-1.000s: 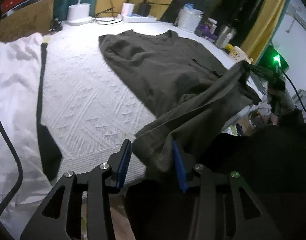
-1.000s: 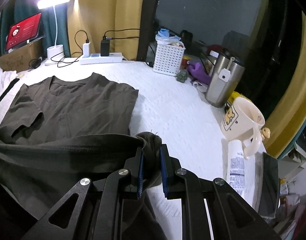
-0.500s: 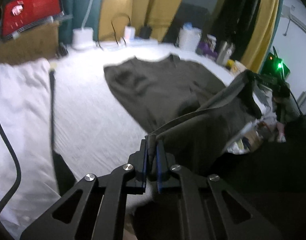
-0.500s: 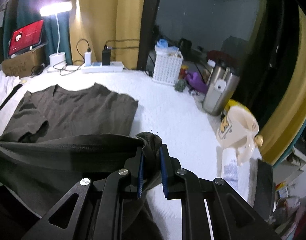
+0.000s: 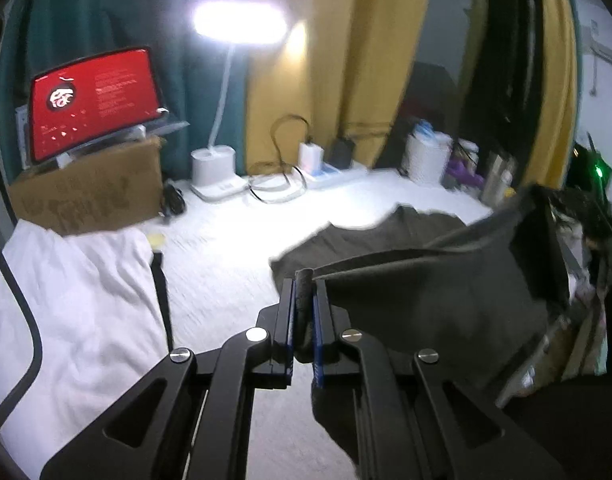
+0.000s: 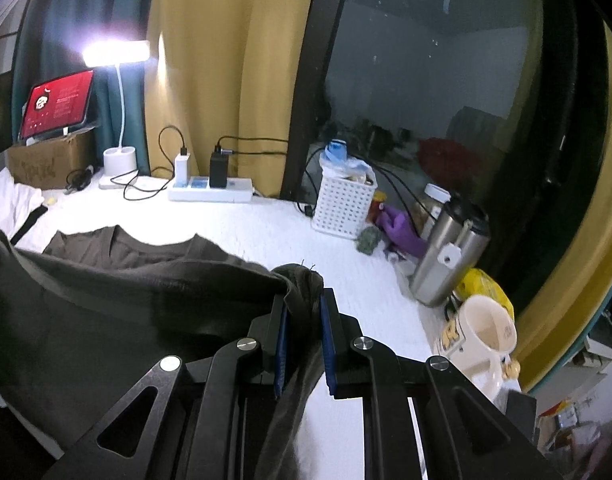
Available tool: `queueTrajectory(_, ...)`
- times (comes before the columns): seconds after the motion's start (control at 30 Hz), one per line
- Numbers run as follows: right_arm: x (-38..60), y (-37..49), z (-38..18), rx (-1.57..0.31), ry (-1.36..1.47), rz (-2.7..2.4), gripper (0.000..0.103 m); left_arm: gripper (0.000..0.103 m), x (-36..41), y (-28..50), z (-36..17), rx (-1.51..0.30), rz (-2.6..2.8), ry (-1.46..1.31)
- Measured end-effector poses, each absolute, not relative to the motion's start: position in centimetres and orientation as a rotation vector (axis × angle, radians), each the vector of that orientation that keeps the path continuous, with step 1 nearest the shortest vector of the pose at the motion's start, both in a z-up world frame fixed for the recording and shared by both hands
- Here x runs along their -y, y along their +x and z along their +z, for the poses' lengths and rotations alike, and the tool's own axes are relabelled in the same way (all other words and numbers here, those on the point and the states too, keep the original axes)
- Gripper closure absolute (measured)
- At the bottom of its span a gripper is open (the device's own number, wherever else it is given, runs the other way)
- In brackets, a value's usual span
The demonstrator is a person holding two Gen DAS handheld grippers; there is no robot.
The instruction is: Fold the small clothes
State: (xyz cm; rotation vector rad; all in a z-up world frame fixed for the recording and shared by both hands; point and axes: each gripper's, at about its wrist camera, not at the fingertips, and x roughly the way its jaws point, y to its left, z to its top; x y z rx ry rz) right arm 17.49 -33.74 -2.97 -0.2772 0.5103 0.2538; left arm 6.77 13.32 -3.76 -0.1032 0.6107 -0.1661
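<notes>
**Ana:** White quilted bedcover (image 6: 290, 236) under a bright desk lamp (image 5: 238, 24), yellow curtains behind. What's different from a second ago?

**Ben:** The left gripper (image 5: 304, 304) was spread beside the hem of the dark olive-grey T-shirt (image 6: 118, 280) then; now its blue pads are pressed together on a bunched corner of that hem. The right gripper (image 6: 304, 308) pinches the other corner as it did before. Both have come up, so the hem hangs stretched between them above the bed, while the collar end lies flat on the cover toward the lamp.

**Ana:** So what does that mean for the fold?

**Ben:** I'd judge the lower edge is ready to be carried forward over the chest to make the first crosswise fold. The risk is uneven tension: one corner pulling ahead would skew the crease.

**Ana:** Any containers about?

**Ben:** A white perforated plastic basket (image 6: 343, 210) by the window, holding what looks like blue-and-white packets or wipes; I can't tell exactly. A cream ceramic mug (image 6: 479, 340) at the right edge looks empty as far as its inside shows. A lidded steel tumbler (image 6: 449, 252) stands just behind it, contents hidden. A brown cardboard box (image 5: 86, 188) on the left props up a tablet with a red screen (image 5: 94, 100).
</notes>
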Motion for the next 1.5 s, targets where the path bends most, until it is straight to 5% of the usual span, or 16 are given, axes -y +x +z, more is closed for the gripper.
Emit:
queueTrajectory(0.43,32.7,25.6,-4.6,-0.579,-0.257,0.266,0.088,0.097,-13.2,15.7,-4.6,-0.631,-0.147,-0.047)
queueTrajectory(0.93,32.3,37.2,-12.4,-0.818,-0.223,0.275,0.088,0.097,-12.5,24.2,-11.8,-0.852,-0.087,-0.002)
queueTrajectory(1.03,32.4,38.5,-13.4,-0.836,-0.221,0.262,0.073,0.093,-12.7,24.7,-12.3,-0.868,-0.055,-0.014)
queueTrajectory(1.1,32.6,38.8,-13.3,-0.816,-0.238,0.224,0.034,0.092,-13.1,24.9,-12.3,-0.867,-0.03,-0.021)
queueTrajectory(1.13,32.9,39.0,-13.1,-0.805,-0.234,0.206,0.025,0.092,-13.3,25.0,-12.3,-0.866,-0.022,-0.032)
queueTrajectory(1.5,31.1,32.9,-9.9,-0.775,-0.224,0.349,0.022,0.089,-15.1,22.2,-9.7,-0.818,0.043,-0.092)
